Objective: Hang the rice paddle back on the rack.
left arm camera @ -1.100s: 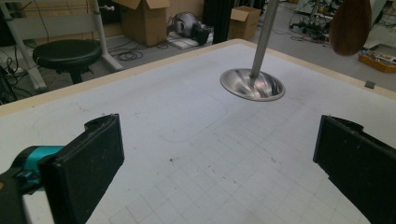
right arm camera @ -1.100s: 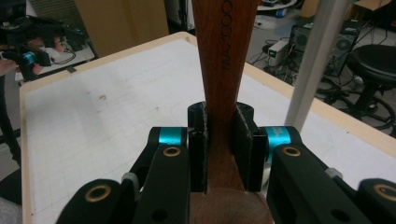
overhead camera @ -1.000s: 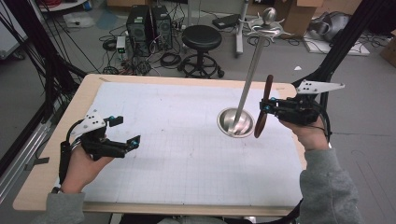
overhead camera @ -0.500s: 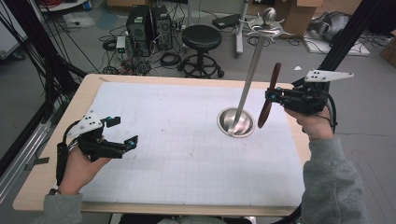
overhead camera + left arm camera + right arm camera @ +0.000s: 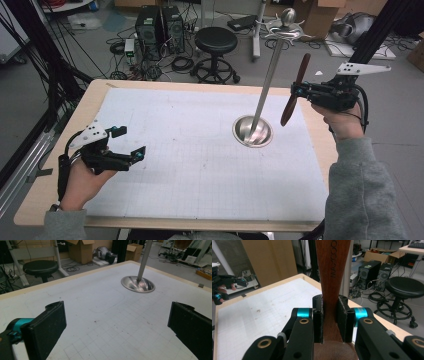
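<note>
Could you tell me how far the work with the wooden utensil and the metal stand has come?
Done: the right gripper is shut on the wooden utensil and holds it in the air, beside the pole of the metal stand.
In hand: carrying it near the stand's top hooks.
Left: it hangs on no hook yet. The left gripper waits open and empty over the table.
</note>
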{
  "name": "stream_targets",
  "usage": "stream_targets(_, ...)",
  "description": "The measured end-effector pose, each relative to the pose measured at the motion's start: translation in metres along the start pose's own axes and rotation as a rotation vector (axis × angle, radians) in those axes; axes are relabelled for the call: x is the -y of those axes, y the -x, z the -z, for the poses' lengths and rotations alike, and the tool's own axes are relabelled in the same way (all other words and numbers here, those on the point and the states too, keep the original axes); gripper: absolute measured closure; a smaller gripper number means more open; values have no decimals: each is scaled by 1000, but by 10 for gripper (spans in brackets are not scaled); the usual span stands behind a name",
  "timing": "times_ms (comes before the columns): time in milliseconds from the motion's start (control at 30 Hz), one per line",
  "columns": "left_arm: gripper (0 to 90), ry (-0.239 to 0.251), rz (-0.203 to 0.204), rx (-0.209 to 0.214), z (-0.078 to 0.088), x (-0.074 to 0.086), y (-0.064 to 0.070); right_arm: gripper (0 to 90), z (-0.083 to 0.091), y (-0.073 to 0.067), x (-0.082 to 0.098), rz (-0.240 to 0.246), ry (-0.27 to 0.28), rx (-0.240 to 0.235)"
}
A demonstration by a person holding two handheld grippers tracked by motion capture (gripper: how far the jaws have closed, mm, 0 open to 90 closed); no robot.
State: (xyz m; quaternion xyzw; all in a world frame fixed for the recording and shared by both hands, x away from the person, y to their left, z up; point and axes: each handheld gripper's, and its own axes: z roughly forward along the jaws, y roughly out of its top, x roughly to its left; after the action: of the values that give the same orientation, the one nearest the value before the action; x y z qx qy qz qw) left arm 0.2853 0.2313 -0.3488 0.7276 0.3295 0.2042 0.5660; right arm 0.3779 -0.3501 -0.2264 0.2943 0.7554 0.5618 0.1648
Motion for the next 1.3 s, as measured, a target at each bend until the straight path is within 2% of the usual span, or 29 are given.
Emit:
stream_targets(167,23,1,-1,-4,1,1,0,771,2,4,-6,7,6,14)
stream_targets(467,23,5,5,-12,6,2,0,771,7,10,-15,5,49,37)
stream_targets(567,23,5,5,-15,8,2,-1,771,9,12,-18,2,65,71)
stream_targets(667,23,8,6,-17,8,2,-1,771,9,15,-21,7,67,82)
stream_targets(733,23,6,5,-17,9,2,-1,771,7,16,-23,6,61,85)
stream_targets(967,23,6,9,-22,11,3,-2,771,7,23,-24,-26,95,85)
stream_targets(1300,23,4,4,-20,11,3,0,771,6,27,-24,-53,123,59)
